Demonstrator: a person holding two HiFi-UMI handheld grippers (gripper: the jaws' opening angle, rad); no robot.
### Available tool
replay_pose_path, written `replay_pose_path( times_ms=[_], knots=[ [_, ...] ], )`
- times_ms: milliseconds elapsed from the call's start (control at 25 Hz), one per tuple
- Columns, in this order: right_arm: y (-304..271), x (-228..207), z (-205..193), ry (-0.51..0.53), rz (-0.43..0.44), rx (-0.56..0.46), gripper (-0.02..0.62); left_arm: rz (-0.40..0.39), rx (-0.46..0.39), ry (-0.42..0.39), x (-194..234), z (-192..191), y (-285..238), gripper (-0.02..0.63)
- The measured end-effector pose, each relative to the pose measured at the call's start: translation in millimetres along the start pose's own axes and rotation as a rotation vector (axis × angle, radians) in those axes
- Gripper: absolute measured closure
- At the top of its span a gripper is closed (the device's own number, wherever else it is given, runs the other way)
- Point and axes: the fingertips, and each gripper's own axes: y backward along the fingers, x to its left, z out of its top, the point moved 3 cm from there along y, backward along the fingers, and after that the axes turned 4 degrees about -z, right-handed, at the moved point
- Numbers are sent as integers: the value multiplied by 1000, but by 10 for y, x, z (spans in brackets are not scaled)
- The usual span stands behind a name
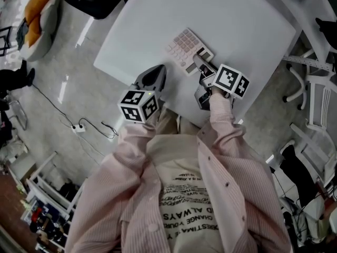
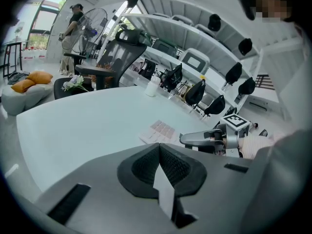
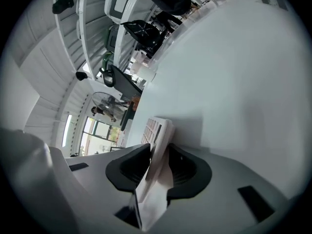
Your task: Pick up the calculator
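The pale pink-keyed calculator (image 1: pixel 181 47) lies on the white table (image 1: pixel 237 25), near its front edge. My right gripper (image 1: pixel 201 61) is shut on the calculator's near end. In the right gripper view the calculator (image 3: pixel 158 130) stands edge-on between the two dark pads of the right gripper (image 3: pixel 157 152), and both pads press on it. The left gripper view shows the calculator (image 2: pixel 158 130) with the right gripper (image 2: pixel 192 139) on it. My left gripper (image 1: pixel 154 77) rests at the table's front edge, left of the calculator. Its jaws (image 2: pixel 159 152) are shut with nothing between them.
Black office chairs (image 2: pixel 197 92) and a white bottle (image 2: pixel 152 87) stand beyond the table's far side. White chair frames (image 1: pixel 316 99) crowd the right. On the floor to the left are a cushion seat (image 1: pixel 37 9) and a power strip (image 1: pixel 79 128).
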Motion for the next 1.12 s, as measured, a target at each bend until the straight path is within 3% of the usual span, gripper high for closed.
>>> replay_pose_path(
  times_ms=[200, 720, 1120],
  knots=[
    [22, -19, 1, -86, 24, -23, 500, -1, 1, -3, 4, -13, 1, 604],
    [197, 158, 15, -155, 118, -62, 514, -5, -45, -21, -49, 99, 142, 604],
    [569, 412, 19, -173, 169, -103, 514, -53, -116, -87, -218, 342, 472, 604]
  ],
)
